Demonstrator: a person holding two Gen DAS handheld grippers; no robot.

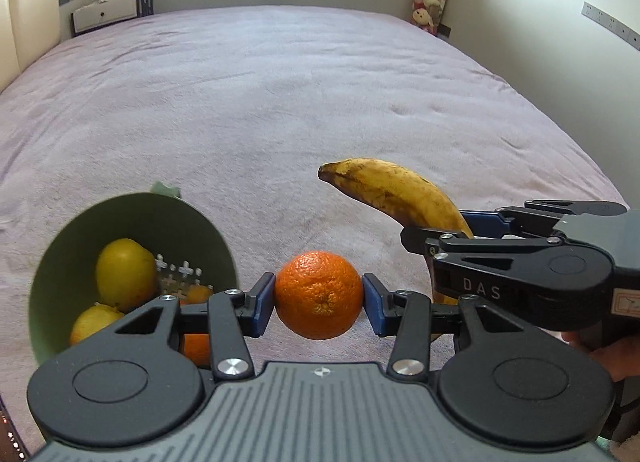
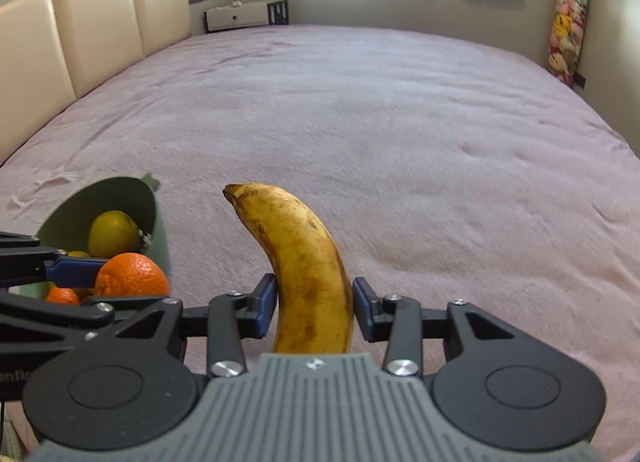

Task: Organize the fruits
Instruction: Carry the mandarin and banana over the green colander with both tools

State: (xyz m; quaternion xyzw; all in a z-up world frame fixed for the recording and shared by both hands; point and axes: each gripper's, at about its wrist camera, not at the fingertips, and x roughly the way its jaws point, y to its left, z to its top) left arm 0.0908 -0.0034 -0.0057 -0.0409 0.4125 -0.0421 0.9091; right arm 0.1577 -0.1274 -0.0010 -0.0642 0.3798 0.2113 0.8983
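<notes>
My left gripper [image 1: 319, 298] is shut on an orange [image 1: 319, 294] and holds it above the bed, just right of a green bowl [image 1: 60, 262]. The bowl holds yellow fruits [image 1: 126, 274] and small oranges [image 1: 198, 296]. My right gripper [image 2: 314, 304] is shut on a spotted yellow banana [image 2: 304, 262], tip pointing up and away. In the left wrist view the banana [image 1: 396, 193] and right gripper [image 1: 452, 238] sit to the right of the orange. In the right wrist view the orange [image 2: 132, 274] and bowl [image 2: 156, 229] are at the left.
A pink bedspread [image 1: 300, 101] covers the wide bed. A cream headboard [image 2: 80, 41] stands at the left, a white low cabinet [image 2: 240, 15] at the far wall, and a hanging rack of plush toys [image 2: 568, 21] in the far right corner.
</notes>
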